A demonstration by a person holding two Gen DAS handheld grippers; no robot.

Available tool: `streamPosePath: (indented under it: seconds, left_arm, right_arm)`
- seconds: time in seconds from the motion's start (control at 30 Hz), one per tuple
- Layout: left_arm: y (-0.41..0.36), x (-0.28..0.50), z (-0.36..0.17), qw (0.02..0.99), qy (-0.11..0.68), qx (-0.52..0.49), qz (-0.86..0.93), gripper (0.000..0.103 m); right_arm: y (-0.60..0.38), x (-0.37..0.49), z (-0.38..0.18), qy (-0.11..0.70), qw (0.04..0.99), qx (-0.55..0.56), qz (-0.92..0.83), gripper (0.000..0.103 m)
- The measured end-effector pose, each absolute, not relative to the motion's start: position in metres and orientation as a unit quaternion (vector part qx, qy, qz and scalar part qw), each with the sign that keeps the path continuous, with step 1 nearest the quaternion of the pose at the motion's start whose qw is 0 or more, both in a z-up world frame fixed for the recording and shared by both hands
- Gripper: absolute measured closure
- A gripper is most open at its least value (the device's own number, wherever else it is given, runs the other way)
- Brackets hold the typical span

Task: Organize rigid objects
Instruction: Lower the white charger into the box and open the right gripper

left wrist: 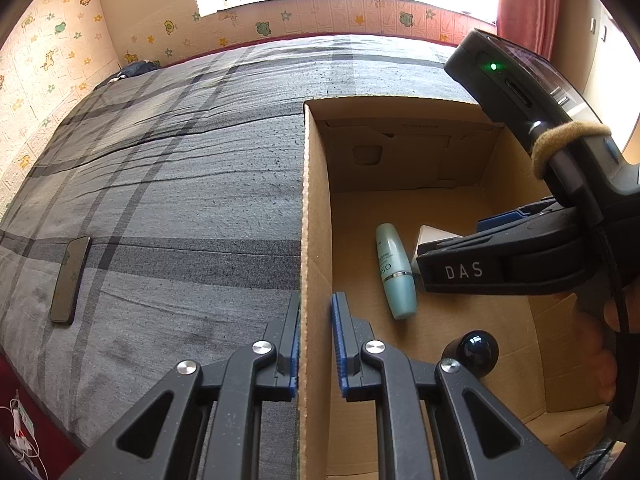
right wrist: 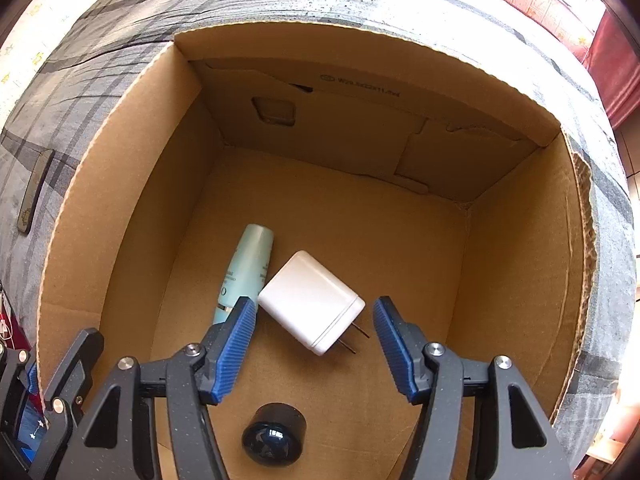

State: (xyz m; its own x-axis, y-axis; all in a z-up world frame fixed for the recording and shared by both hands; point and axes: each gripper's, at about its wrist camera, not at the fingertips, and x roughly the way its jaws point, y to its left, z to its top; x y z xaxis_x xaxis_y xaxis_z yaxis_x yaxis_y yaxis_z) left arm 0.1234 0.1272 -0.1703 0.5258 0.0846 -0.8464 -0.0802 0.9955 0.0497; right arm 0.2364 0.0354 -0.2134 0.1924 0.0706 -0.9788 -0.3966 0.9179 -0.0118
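Open cardboard box (right wrist: 120, 208) on a bed (left wrist: 168, 184) with a grey plaid cover, seen from both wrist cameras.

Left gripper (left wrist: 316, 344): clamped on the box's left wall, near its front end, one blue pad outside and one inside; jaws almost closed, with only the cardboard between them.

Right gripper (right wrist: 314, 344): lowered into the box, pointing steeply at the floor; jaws about half open, holding nothing. Same gripper in the left view (left wrist: 440, 256), marked "DAS", over the box's right half, with part of a hand (left wrist: 608, 344) at its grip.

White charger (right wrist: 310, 300): flat on the box floor, roughly central, directly between and just beyond the right gripper's fingertips; prongs toward the right fingertip; no contact visible with either pad, though the left pad comes close to its near-left corner. Mostly hidden behind the right gripper in the left view.

Teal bottle (right wrist: 246, 268): on its side, just left of the charger and touching or nearly touching it, running away from the front wall; lower end hidden behind the right gripper's left finger.

Dark round-topped cap (right wrist: 274, 436): on the floor near the box's front wall, below the open jaws, apart from charger and bottle.

Phone (left wrist: 71, 280): face up on the bed, well left of the box, near the bed's left edge.
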Motion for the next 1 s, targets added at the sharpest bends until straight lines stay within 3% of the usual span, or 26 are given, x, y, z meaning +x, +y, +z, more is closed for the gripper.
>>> streamPosePath:
  seconds: [0.43, 0.63, 0.83, 1.0]
  left_arm:
    - [0.129, 0.121, -0.172, 0.874, 0.483, 0.001, 0.046, 0.089]
    - [0.129, 0.121, -0.172, 0.874, 0.483, 0.001, 0.047, 0.089]
    - [0.129, 0.121, -0.172, 0.874, 0.483, 0.001, 0.047, 0.089]
    - [0.129, 0.121, -0.172, 0.874, 0.483, 0.001, 0.047, 0.089]
  right_arm:
    - [0.033, 0.222, -0.182, 0.589, 0.780, -0.125, 0.168, 0.037]
    - [0.023, 0.212, -0.160, 0.574, 0.795, -0.111, 0.164, 0.031]
    - [0.016, 0.206, -0.127, 0.555, 0.812, -0.100, 0.152, 0.020]
    - [0.002, 0.198, -0.111, 0.541, 0.823, -0.090, 0.148, 0.003]
